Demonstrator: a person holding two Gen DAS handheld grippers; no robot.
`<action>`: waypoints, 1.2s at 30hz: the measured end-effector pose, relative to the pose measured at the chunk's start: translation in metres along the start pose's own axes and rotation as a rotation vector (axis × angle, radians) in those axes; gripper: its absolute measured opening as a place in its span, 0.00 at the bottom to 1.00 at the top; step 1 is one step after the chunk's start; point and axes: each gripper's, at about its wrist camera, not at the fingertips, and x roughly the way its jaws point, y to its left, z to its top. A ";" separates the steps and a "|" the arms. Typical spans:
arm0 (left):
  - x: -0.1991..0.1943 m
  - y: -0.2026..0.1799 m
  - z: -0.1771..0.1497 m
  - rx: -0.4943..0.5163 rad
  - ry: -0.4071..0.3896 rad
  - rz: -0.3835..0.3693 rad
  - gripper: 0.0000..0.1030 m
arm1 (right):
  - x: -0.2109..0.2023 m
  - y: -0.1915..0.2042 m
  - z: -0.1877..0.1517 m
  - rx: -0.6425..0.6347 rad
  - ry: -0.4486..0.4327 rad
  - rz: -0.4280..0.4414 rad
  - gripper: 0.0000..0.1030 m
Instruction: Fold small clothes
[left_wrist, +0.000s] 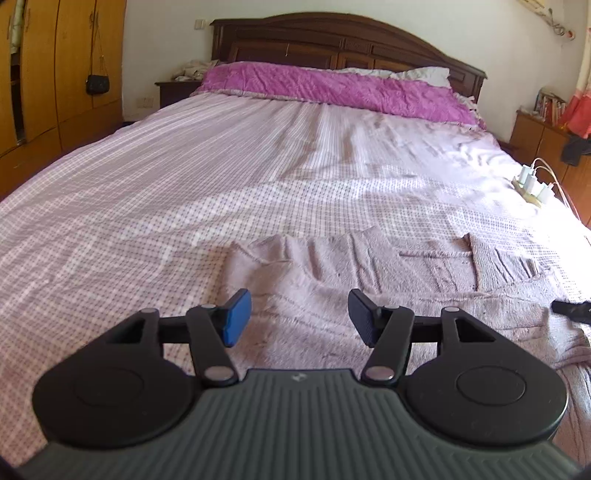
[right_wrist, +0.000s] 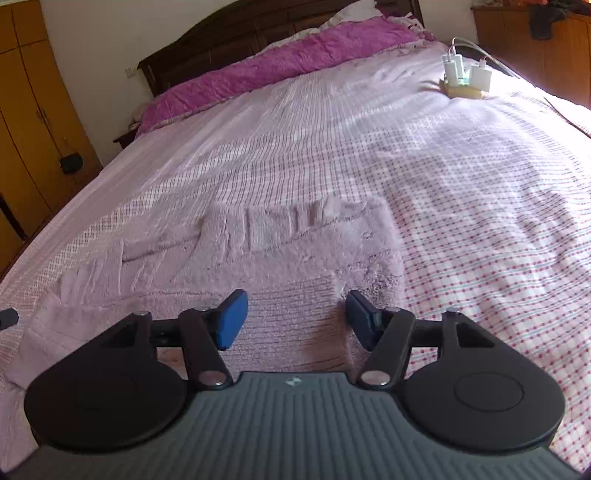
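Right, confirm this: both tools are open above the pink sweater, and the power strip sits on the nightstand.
Not quite. The power strip sits on the bed, as the right wrist view shows. Both the left tool and right tool are open above the pink sweater.

- The right gripper (right_wrist: 295, 319) hangs over a fuzzy pink sweater (right_wrist: 229, 266), its blue pads (right_wrist: 231, 319) wide apart.
- The sweater lies flat on the checked bedsheet (right_wrist: 461, 206).
- White chargers (right_wrist: 463, 79) sit far off.

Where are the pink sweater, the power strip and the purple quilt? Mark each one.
pink sweater (right_wrist: 288, 266): right wrist view, on its fuzzy body.
power strip (right_wrist: 464, 92): right wrist view, on its yellowish base under the white chargers.
purple quilt (left_wrist: 332, 86): left wrist view, on its crinkled middle.
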 end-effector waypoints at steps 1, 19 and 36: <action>0.002 0.000 -0.001 0.000 -0.015 0.003 0.58 | 0.001 0.002 -0.002 -0.011 -0.020 -0.020 0.15; 0.064 0.009 -0.023 -0.006 0.019 0.073 0.60 | 0.008 -0.020 -0.017 0.027 -0.086 -0.083 0.12; -0.059 -0.003 -0.028 0.094 0.012 0.089 0.58 | -0.120 0.014 -0.045 -0.040 -0.085 0.121 0.61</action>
